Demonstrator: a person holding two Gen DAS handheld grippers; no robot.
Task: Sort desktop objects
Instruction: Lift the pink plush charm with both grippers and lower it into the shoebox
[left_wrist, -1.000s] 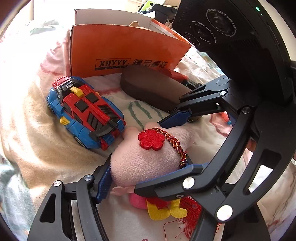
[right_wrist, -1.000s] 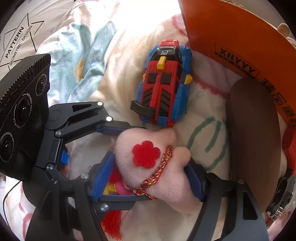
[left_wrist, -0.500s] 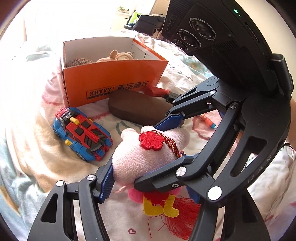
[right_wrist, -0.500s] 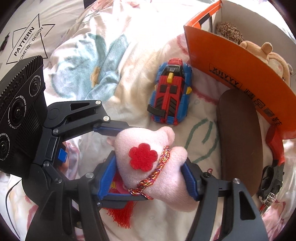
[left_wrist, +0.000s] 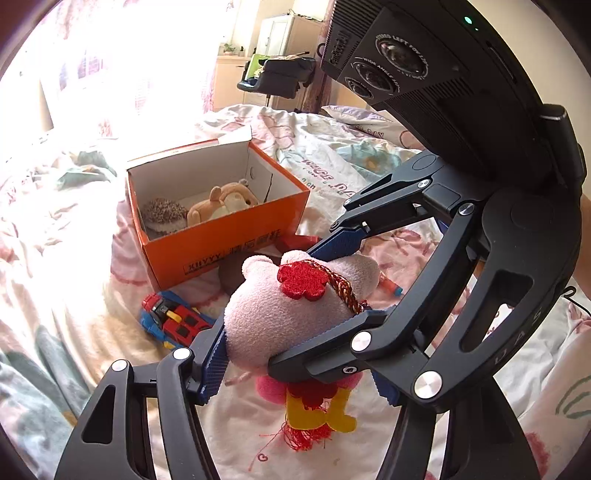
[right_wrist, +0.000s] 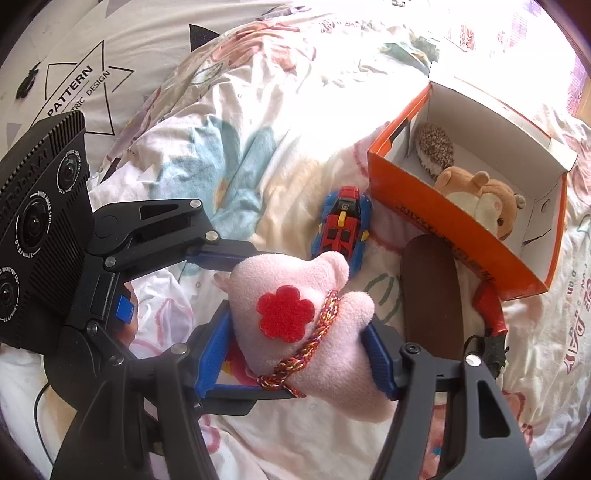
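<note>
Both grippers, left gripper (right_wrist: 236, 291) and right gripper (right_wrist: 299, 354), pinching pink plush toy (right_wrist: 295, 325), orange box (right_wrist: 458, 221) ahead, toy car (right_wrist: 341, 229) between

A bedroom in a home is shown: the whole near surface is taken up by a rumpled floral quilt (right_wrist: 258, 122) printed with flowers and lettering, and a pillow (right_wrist: 81, 74) marked with a geometric pattern is seen at the far left of the right wrist view. Toys are scattered on the bedding beside an orange cardboard box (left_wrist: 221, 236). At the far side of the left wrist view, a sunlit curtained window (left_wrist: 110, 55) and a pale cabinet (left_wrist: 280, 33) are seen.
</note>
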